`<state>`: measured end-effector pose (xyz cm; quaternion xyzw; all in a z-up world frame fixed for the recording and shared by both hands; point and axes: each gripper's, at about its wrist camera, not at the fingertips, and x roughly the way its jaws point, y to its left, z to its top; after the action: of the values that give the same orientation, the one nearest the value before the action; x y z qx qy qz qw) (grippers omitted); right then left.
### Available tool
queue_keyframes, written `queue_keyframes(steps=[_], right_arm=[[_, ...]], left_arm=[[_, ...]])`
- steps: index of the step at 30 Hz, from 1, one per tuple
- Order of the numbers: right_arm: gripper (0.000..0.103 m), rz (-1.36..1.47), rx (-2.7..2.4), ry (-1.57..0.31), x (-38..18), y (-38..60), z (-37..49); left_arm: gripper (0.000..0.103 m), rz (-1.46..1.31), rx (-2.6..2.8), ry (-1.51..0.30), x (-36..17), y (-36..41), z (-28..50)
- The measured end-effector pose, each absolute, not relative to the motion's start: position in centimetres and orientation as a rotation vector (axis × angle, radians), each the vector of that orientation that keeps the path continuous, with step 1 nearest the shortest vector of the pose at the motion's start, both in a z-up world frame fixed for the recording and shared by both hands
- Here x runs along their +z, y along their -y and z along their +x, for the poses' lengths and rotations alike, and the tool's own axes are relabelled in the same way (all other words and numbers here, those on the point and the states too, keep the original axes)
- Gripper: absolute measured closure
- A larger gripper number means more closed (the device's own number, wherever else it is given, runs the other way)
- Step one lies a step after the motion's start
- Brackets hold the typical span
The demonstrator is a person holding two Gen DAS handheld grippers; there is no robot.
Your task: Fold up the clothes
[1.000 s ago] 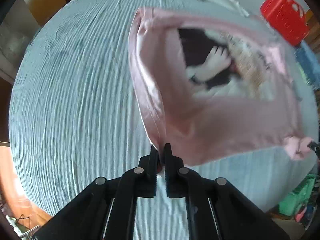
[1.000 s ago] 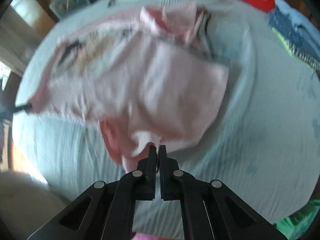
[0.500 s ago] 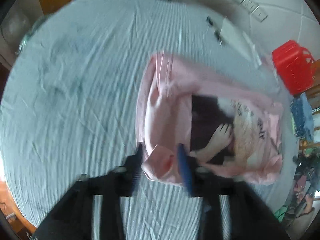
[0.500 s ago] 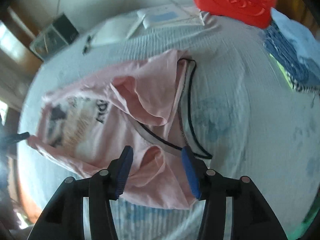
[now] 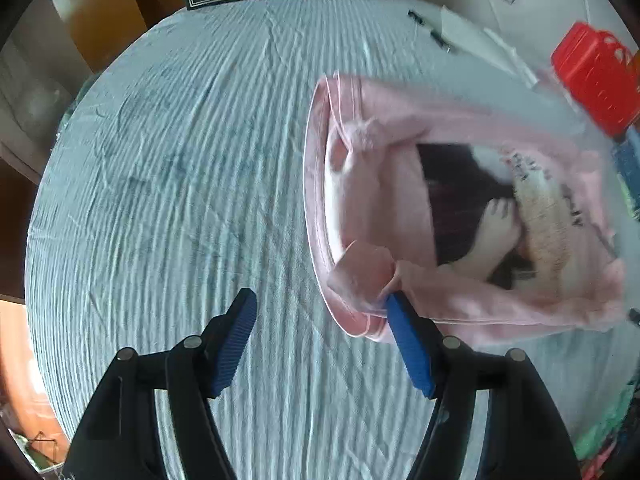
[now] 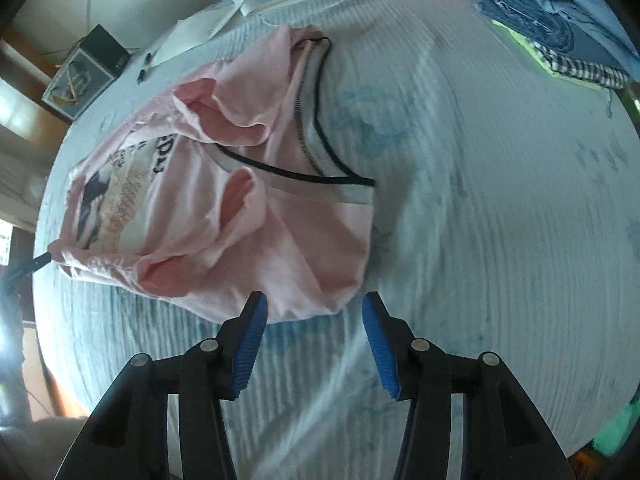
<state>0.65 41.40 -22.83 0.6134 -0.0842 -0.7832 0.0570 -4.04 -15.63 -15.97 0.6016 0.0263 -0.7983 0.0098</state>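
Observation:
A pink T-shirt (image 5: 460,280) with a printed picture and a grey, black-edged collar (image 6: 320,136) lies rumpled on the pale blue striped sheet (image 5: 180,200). My left gripper (image 5: 320,300) points steeply down at the shirt's near hem corner. Its jaws are opening, and the corner rests loosely against the right fingertip (image 5: 394,308) with no pad pressing on it. My right gripper (image 6: 314,298) stands open over the shirt's other end. The shirt (image 6: 248,220) reaches just between the fingertips, which do not grip it.
A red plastic basket (image 5: 596,76) stands at the far edge. Folded clothes (image 6: 560,32) are stacked beside it. Papers and pens (image 5: 468,36) lie at the back, near a dark box (image 6: 84,76). Wooden furniture borders the left side.
Both grippers were shut on the lifted pink shirt and have opened. The shirt has dropped onto the sheet. The left gripper has slid left, off the hem corner.

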Motion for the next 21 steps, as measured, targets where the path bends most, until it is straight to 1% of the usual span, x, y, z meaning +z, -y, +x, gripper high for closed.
queue_keyframes(steps=[4, 7, 8, 9, 10, 11, 12, 14, 15, 16, 17, 18, 19, 20, 21], right_arm=[[0.054, 1.809, -2.386, 0.171, -22.6, -40.3, 0.6], [0.049, 1.779, -2.365, 0.072, -23.2, -38.7, 0.3], [0.049, 1.808, -2.343, 0.053, -23.8, -38.3, 0.1], [0.049, 1.842, -2.319, 0.035, -24.4, -38.1, -0.1], [0.06, 1.875, -2.294, 0.018, -25.0, -37.8, -0.3], [0.076, 1.908, -2.269, 0.001, -25.6, -37.5, -0.5], [0.098, 1.947, -2.298, -0.018, -25.8, -37.7, -0.4], [0.098, 2.024, -2.347, 0.116, -25.7, -39.9, -0.4], [0.096, 2.028, -2.366, 0.129, -25.6, -40.5, -0.3], [0.091, 2.019, -2.383, 0.128, -25.2, -40.8, -0.1], [0.089, 2.011, -2.392, 0.112, -24.7, -40.9, 0.1], [0.08, 1.986, -2.396, 0.113, -24.0, -40.7, 0.4], [0.072, 1.959, -2.398, 0.115, -23.2, -40.5, 0.6], [0.07, 1.923, -2.398, 0.131, -22.5, -40.3, 0.8], [0.07, 1.867, -2.383, 0.169, -21.6, -39.7, 0.9]], left_arm=[[0.036, 1.894, -2.515, -0.052, -16.9, 14.0, -3.9], [0.036, 1.901, -2.527, -0.019, -17.1, 13.1, -4.1], [0.037, 1.902, -2.53, -0.011, -17.1, 12.9, -4.2], [0.041, 1.903, -2.526, -0.003, -17.1, 12.9, -4.2], [0.056, 1.906, -2.511, -0.01, -17.1, 13.1, -4.2], [0.063, 1.91, -2.491, -0.025, -17.2, 13.5, -4.1], [0.063, 1.914, -2.472, -0.04, -17.2, 13.9, -4.1], [0.063, 1.906, -2.44, -0.055, -16.9, 14.9, -3.7], [0.063, 1.9, -2.425, -0.061, -16.8, 15.4, -3.6], [0.063, 1.904, -2.42, -0.085, -16.4, 15.9, -3.3], [0.063, 1.913, -2.419, -0.117, -16.0, 16.3, -3.1], [0.063, 1.918, -2.423, -0.15, -15.6, 16.7, -2.9], [0.061, 1.915, -2.429, -0.18, -15.1, 16.9, -2.7], [0.054, 1.91, -2.437, -0.207, -14.5, 17.2, -2.4], [0.05, 1.903, -2.449, -0.216, -14.1, 17.2, -2.3]])
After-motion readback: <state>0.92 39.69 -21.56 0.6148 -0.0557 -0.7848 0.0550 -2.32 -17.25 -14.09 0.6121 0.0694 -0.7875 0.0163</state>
